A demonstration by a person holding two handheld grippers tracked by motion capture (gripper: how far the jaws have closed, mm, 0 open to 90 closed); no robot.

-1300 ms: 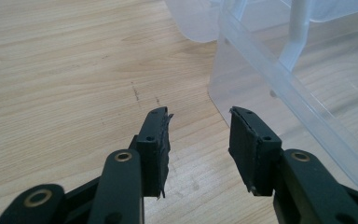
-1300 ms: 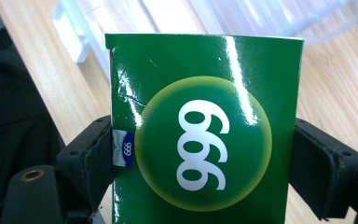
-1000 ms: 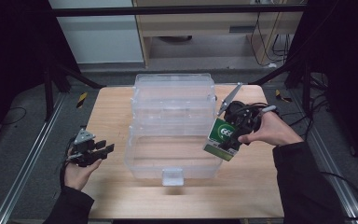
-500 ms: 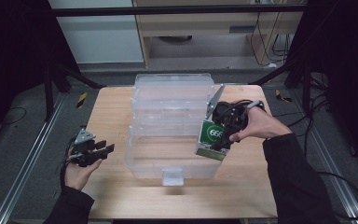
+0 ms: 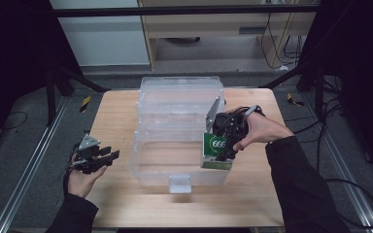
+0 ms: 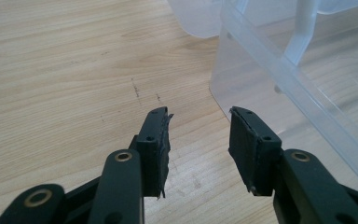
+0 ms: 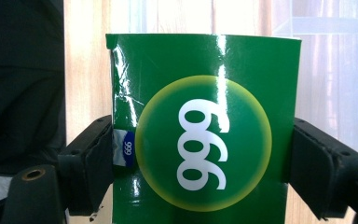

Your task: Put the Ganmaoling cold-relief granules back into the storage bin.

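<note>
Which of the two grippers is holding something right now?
The right gripper: its jaws clamp the green box over the clear plastic bin. The left gripper stands open with nothing between its jaws.

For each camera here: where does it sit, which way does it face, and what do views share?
High view: above the person's side, facing forward and down on the table; both forearms and tongs show.
Left gripper view: on the left tongs, facing table and bin; open jaws show.
Right gripper view: on the right tongs, facing the green box they clamp.
All three share the bin.
</note>
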